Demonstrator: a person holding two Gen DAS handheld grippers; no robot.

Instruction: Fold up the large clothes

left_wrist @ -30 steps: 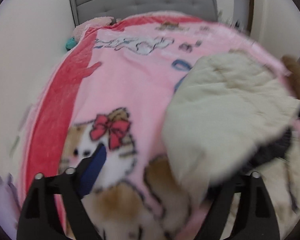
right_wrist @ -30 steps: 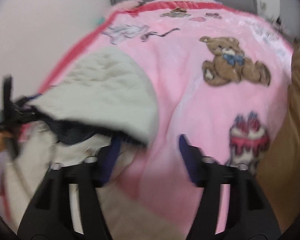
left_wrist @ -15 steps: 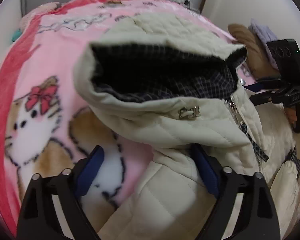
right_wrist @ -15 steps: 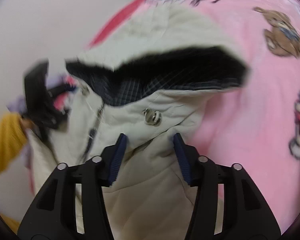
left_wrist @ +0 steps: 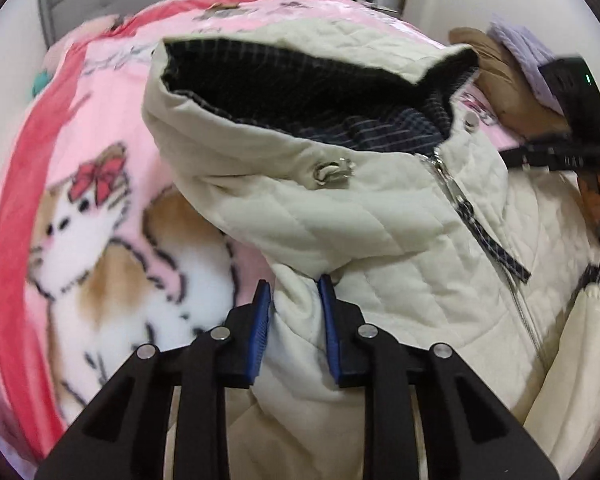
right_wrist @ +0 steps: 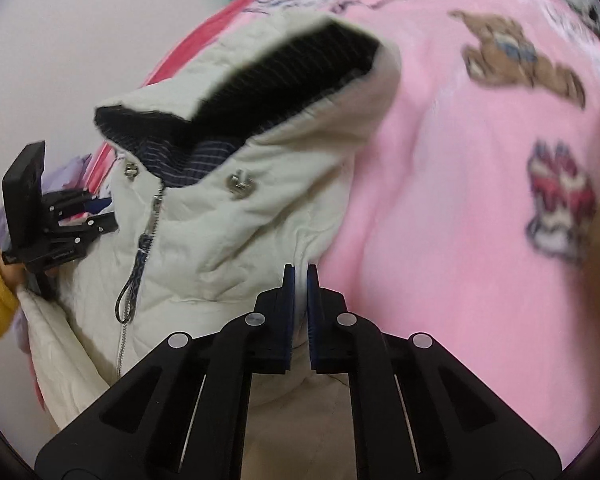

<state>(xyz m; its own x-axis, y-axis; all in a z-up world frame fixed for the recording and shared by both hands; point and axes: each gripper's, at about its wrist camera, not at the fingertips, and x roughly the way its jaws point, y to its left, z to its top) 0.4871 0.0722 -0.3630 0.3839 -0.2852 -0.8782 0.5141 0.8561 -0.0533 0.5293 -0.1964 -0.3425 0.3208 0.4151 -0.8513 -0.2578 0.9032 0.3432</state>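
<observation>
Since the left gripper [left_wrist: 292,300], bottom centre of the left wrist view, has just closed on only a thick fold of the cream quilted jacket [left_wrist: 380,240] below its hood, the padding could slide free when lifted off the pink blanket [left_wrist: 112,132]. In the right wrist view, the right gripper [right_wrist: 300,280] has just pinched shut on a thin seam at the jacket's edge, lower centre, so uneven pulls might skew the fold.

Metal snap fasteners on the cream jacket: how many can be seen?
2. One snap sits on the hood's lower edge toward the left tongs; the other sits at the collar above the zipper. Folds in the jacket may hide more.
</observation>
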